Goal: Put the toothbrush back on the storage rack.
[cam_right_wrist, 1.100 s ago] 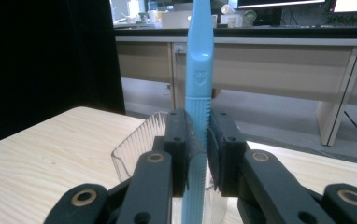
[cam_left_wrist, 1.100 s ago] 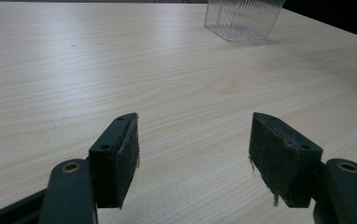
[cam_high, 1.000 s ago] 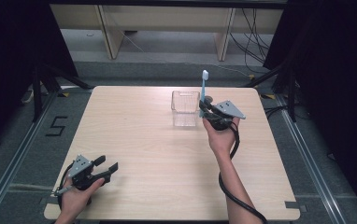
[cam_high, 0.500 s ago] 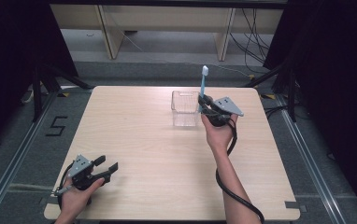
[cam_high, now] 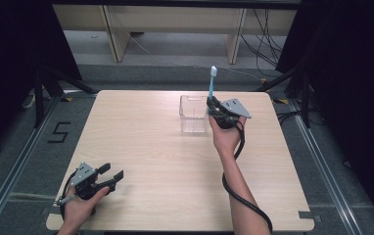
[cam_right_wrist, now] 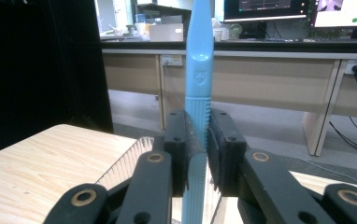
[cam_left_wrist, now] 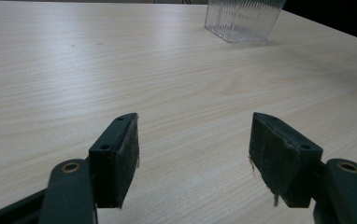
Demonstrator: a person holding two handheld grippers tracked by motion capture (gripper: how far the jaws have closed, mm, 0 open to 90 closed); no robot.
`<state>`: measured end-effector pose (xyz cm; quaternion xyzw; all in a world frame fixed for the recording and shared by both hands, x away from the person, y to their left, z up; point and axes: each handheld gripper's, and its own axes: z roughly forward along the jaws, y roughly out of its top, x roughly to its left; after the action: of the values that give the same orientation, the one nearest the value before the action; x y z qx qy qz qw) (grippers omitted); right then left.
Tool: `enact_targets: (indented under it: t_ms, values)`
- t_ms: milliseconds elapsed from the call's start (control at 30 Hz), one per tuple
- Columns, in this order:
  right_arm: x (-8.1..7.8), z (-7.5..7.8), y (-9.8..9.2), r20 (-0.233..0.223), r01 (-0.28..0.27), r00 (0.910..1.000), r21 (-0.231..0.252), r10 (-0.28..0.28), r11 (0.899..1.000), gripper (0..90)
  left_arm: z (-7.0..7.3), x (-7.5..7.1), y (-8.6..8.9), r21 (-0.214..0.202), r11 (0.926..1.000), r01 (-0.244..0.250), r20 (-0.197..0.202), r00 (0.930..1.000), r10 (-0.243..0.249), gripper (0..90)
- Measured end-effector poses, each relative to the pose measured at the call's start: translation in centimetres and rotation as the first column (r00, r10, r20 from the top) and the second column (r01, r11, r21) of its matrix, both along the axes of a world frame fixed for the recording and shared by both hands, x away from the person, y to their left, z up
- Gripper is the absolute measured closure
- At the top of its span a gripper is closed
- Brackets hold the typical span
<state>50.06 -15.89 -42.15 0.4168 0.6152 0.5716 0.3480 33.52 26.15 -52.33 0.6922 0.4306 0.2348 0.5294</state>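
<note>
A light blue toothbrush [cam_high: 211, 87] stands upright, bristle head up, in my right gripper [cam_high: 214, 104], which is shut on its handle. In the right gripper view the pads clamp the ribbed part of the toothbrush [cam_right_wrist: 198, 112] and the handle runs down between the jaws. The gripper hangs at the right rim of a clear ribbed plastic box [cam_high: 193, 113] at the table's far middle. My left gripper [cam_high: 112, 172] rests low at the near left corner, open, with bare wood between its pads [cam_left_wrist: 120, 154]. The clear box [cam_left_wrist: 240, 19] shows far ahead of it.
The light wooden table [cam_high: 146, 147] has dark floor and metal rails on both sides. Behind its far edge stand wooden desk legs and cables. The right gripper's black cable [cam_high: 239, 196] trails along the forearm toward the table's near edge.
The right gripper with the toothbrush has shifted slightly, staying beside the clear box. The left gripper has not moved.
</note>
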Motion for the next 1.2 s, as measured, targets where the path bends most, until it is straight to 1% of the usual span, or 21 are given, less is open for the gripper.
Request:
enact_targets:
  t_ms: [33,67,100,167,267,300,400,467,500,533,600,633,667,700,733,767,833,933,1033,1100,1200]
  values:
    - [0.0,0.0,0.0,-0.01,0.003,0.9999,0.002,-0.003,1.0,78.9,0.0,0.0,0.0,0.002,1.0,0.002,0.002,1.0,-0.002,32.8]
    - [0.1,-0.1,0.0,0.003,0.006,1.0,-0.001,-0.006,1.0,78.9,0.0,0.0,0.0,-0.001,1.0,-0.003,-0.004,1.0,0.003,32.8]
    - [0.2,-0.1,0.0,0.003,0.009,1.0,-0.008,-0.009,1.0,78.9,0.0,-0.1,0.0,-0.001,1.0,-0.004,-0.004,1.0,0.004,32.8]
    - [0.3,-0.3,0.0,-0.002,0.014,0.9999,0.004,-0.014,1.0,78.9,0.1,-0.1,0.0,0.005,0.9999,-0.009,-0.01,0.9999,0.009,32.8]
    - [0.5,-0.4,0.0,0.002,0.01,1.0,-0.005,-0.01,1.0,78.9,0.0,-0.1,0.0,-0.003,1.0,-0.005,-0.005,1.0,0.005,32.8]
    - [0.4,-0.4,0.1,-0.002,0.018,0.9998,0.006,-0.018,1.0,78.9,0.0,-0.1,0.0,-0.003,1.0,-0.005,-0.005,1.0,0.005,32.8]
    - [0.6,-0.5,0.2,0.004,0.008,1.0,-0.011,-0.008,1.0,78.9,0.0,-0.1,0.0,-0.003,1.0,-0.005,-0.005,1.0,0.005,32.8]
    - [0.5,-0.6,0.3,-0.022,0.014,0.9997,0.001,-0.014,1.0,78.9,0.0,-0.1,0.0,-0.004,1.0,-0.006,-0.006,1.0,0.006,32.8]
    - [0.7,-0.6,0.3,-0.002,0.004,1.0,-0.009,-0.004,1.0,78.9,0.0,0.0,0.0,-0.001,1.0,0.001,0.003,1.0,-0.001,32.8]
    - [0.7,-0.7,0.3,-0.008,0.011,0.9999,-0.001,-0.011,1.0,78.9,0.0,0.0,0.0,-0.001,1.0,0.001,0.003,1.0,-0.001,32.8]
    - [0.9,-0.8,0.2,0.01,0.02,0.9998,-0.026,-0.02,0.999,78.9,0.0,0.0,0.0,-0.001,1.0,0.0,0.001,1.0,0.0,32.8]
    - [0.9,-0.8,0.2,0.009,0.018,0.9998,-0.026,-0.018,0.999,78.9,0.0,-0.1,0.0,-0.003,1.0,-0.005,-0.005,1.0,0.005,32.8]
    - [0.9,-0.9,0.3,-0.014,0.013,0.9998,-0.004,-0.014,1.0,78.9,0.0,-0.1,0.0,-0.002,1.0,-0.004,-0.004,1.0,0.004,32.8]
    - [0.9,-0.9,0.3,-0.005,0.014,0.9999,-0.018,-0.014,1.0,78.9,0.0,0.0,0.0,0.0,1.0,0.001,0.002,1.0,-0.001,32.8]
    - [0.9,-1.0,0.3,-0.011,0.022,0.9997,-0.009,-0.022,1.0,78.9,0.0,0.0,0.0,-0.002,1.0,0.0,0.001,1.0,0.0,32.8]
    - [1.0,-1.0,0.2,-0.007,0.018,0.9998,-0.019,-0.018,1.0,78.8,0.0,0.0,0.0,-0.003,1.0,0.0,0.001,1.0,0.0,32.8]
    - [1.0,-1.1,0.3,-0.011,0.018,0.9998,-0.012,-0.018,1.0,78.8,0.0,0.0,0.0,-0.003,1.0,0.0,0.001,1.0,0.0,32.8]
    - [1.0,-1.2,0.3,-0.033,0.019,0.9993,-0.008,-0.019,1.0,78.8,0.0,0.0,0.0,-0.002,1.0,0.0,0.001,1.0,0.0,32.8]
    - [1.1,-1.3,0.3,-0.011,0.006,0.9999,-0.031,-0.007,0.999,78.8,0.0,0.0,0.0,-0.003,1.0,0.0,0.002,1.0,0.0,32.8]
    - [1.0,-1.4,0.4,-0.026,0.022,0.9994,-0.013,-0.023,1.0,78.8,0.0,0.0,0.0,-0.002,1.0,0.001,0.002,1.0,-0.001,32.8]
    - [1.0,-1.5,0.4,-0.023,0.018,0.9996,-0.027,-0.018,0.999,78.7,0.0,0.0,0.0,-0.002,1.0,0.001,0.001,1.0,-0.001,32.8]
